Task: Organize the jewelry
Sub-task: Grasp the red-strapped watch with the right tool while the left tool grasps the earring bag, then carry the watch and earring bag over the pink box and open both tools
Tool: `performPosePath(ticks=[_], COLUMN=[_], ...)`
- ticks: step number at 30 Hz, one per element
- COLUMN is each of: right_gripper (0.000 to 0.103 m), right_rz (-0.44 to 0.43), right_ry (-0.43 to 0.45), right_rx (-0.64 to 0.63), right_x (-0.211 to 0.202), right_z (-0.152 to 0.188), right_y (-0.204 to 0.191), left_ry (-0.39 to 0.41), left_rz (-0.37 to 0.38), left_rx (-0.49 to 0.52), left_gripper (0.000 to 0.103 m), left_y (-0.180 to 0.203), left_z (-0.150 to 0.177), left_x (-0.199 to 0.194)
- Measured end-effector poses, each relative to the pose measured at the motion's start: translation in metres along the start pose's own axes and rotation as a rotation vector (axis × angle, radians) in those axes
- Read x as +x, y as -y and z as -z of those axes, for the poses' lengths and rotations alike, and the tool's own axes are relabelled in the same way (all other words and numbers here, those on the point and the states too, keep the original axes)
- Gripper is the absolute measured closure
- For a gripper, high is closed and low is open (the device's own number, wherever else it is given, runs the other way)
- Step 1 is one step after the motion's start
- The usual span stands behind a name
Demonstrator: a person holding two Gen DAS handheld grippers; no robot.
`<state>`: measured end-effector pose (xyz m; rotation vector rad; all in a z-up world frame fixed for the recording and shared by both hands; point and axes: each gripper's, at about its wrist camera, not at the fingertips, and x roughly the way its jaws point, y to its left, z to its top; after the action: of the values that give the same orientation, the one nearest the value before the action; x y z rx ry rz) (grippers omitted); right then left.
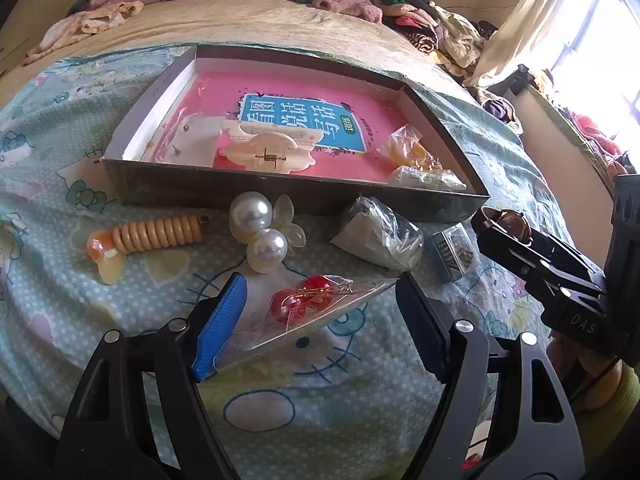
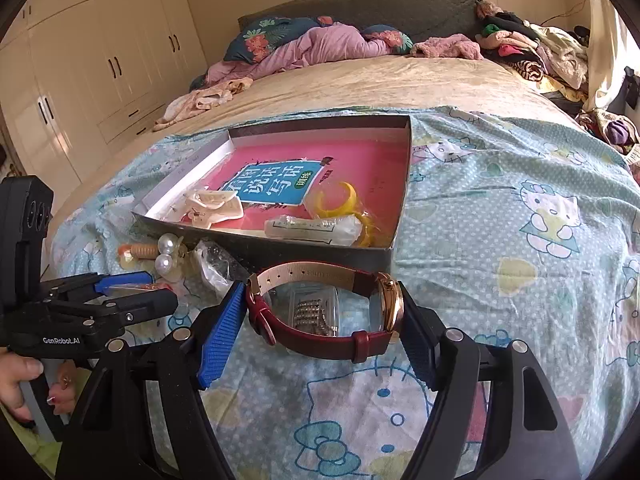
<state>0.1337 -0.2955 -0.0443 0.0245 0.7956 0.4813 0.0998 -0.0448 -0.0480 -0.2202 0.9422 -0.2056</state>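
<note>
Above the bedsheet, left tongs clamped on a clear earring bag, right tongs on a red watch.

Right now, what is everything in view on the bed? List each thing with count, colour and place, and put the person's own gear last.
Shallow cardboard box: one, dark outside, pink book cover inside; on blue cartoon bedsheet.
Cream plastic hair claw: one; inside box, near edge.
Yellow pieces in clear bag: one bag; inside box, right corner.
Pearl hair clip: one, two white pearls; in front of box.
Beige spiral hair tie: one; left of pearls.
Red bead earrings in clear bag: one bag; between left gripper fingers.
Burgundy leather watch: one, gold case; clamped in right gripper.
Hand: one; holding left gripper.
</note>
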Motion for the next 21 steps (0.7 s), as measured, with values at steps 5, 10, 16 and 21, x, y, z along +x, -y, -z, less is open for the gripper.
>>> performPosePath(ticks=[5, 10, 16, 21], right_gripper=[0.032, 0.032, 0.032, 0.032], right_rz=[-0.002, -0.013, -0.022, -0.031], right_ry=[0.026, 0.045, 0.066, 0.079], right_rx=[-0.002, -0.015, -0.035, -0.042], right_x=[-0.011, -0.019, -0.024, -0.025], right_z=[-0.004, -0.008, -0.015, -0.022], right_y=[-0.002, -0.008, -0.016, -0.020], left_ry=[0.021, 0.062, 0.112, 0.142], left_rz=[0.010, 0.013, -0.003, -0.016], left_rx=[0.002, -0.007, -0.022, -0.042], left_gripper=[0.036, 0.037, 0.037, 0.037], left_y=[-0.001, -0.004, -0.013, -0.022], left_z=[0.000, -0.004, -0.011, -0.016], left_x=[-0.012, -0.029, -0.044, -0.052])
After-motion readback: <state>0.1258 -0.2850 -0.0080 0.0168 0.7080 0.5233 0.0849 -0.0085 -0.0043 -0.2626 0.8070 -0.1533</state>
